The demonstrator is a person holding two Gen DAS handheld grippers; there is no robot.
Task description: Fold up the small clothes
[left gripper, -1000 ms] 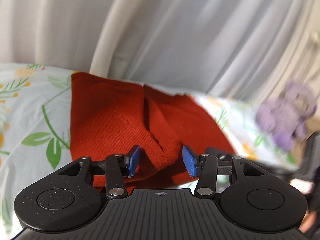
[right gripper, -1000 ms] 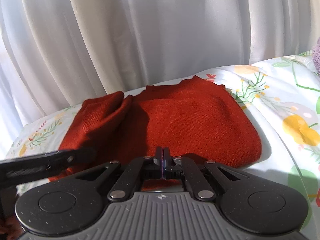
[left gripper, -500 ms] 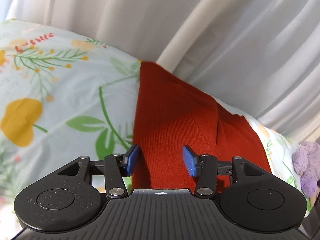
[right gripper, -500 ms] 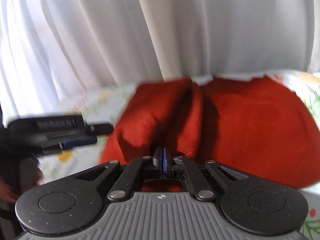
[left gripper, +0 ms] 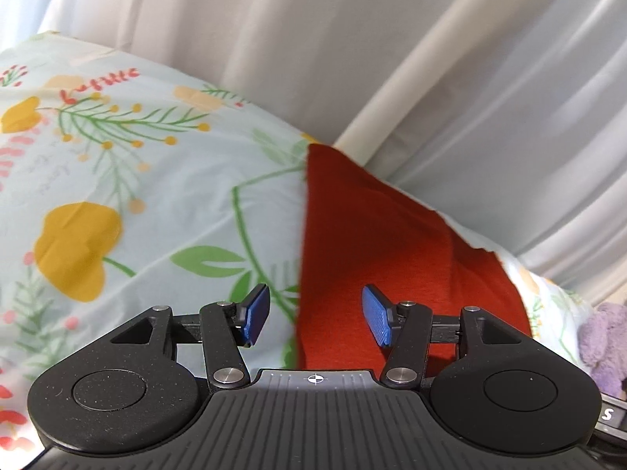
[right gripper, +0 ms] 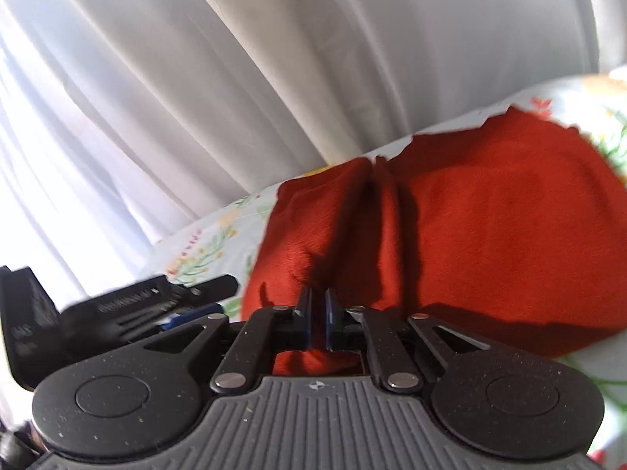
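I see a rust-red knit garment (left gripper: 376, 243) lying on a pale sheet (left gripper: 164, 211) printed with yellow flowers, green leaves and small red sprigs, with white curtains (right gripper: 235, 78) behind. Both my grippers are black with blue pads (left gripper: 378, 319), and a lilac plush toy (left gripper: 603, 337) sits at the sheet's right edge.

We are making out very little lettering here. On the flowered bedsheet (left gripper: 164, 211) we are seeing red script near a sprig and faint grey handwriting, both too blurred to read. A white letter "S" is showing on a dark part (left gripper: 607, 414) at the frame's right edge. Print on the left gripper (right gripper: 129, 297) is smearing past reading.
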